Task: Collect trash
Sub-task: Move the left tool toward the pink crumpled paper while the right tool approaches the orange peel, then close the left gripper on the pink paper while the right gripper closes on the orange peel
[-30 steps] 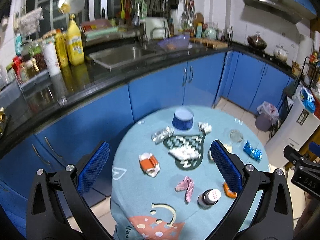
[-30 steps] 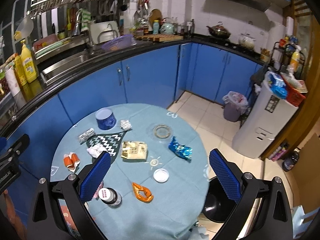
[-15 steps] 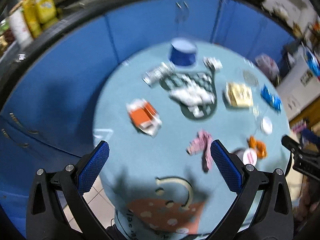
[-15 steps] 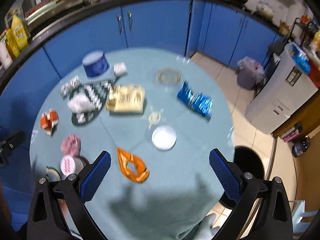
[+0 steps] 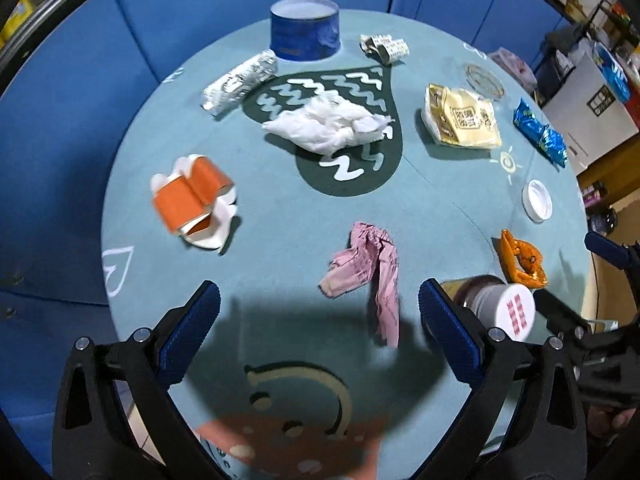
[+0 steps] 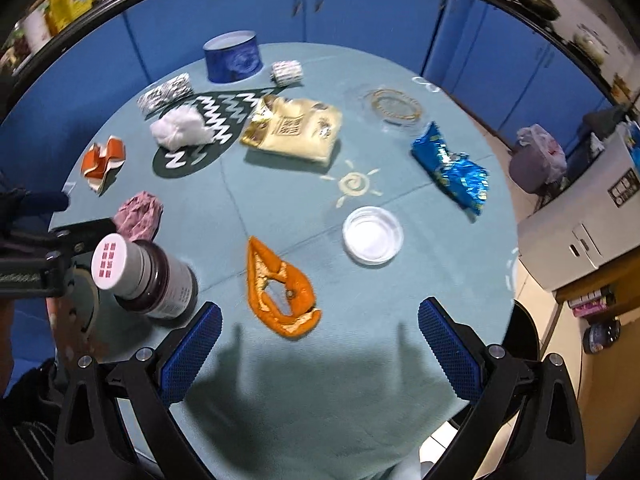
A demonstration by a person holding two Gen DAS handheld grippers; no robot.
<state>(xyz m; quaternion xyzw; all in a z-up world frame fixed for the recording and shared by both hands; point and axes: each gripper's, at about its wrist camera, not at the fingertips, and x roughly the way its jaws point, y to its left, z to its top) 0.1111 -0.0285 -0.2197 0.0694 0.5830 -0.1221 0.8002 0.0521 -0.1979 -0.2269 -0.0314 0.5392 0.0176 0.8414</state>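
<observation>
A jar (image 6: 140,276) stands just left of the tool, a blue tub (image 6: 233,56) and cabinets (image 6: 360,12) far ahead.

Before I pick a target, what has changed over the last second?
Both grippers tipped down and closed in on the table: the counter and sink have dropped out of view and the trash looms larger. The left gripper now hangs open near the pink wrapper, the right gripper open near the orange peel. Nothing was grasped; every piece lies where it was.

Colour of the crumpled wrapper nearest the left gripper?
Pink crumpled wrapper, clearest in the left wrist view.
</observation>
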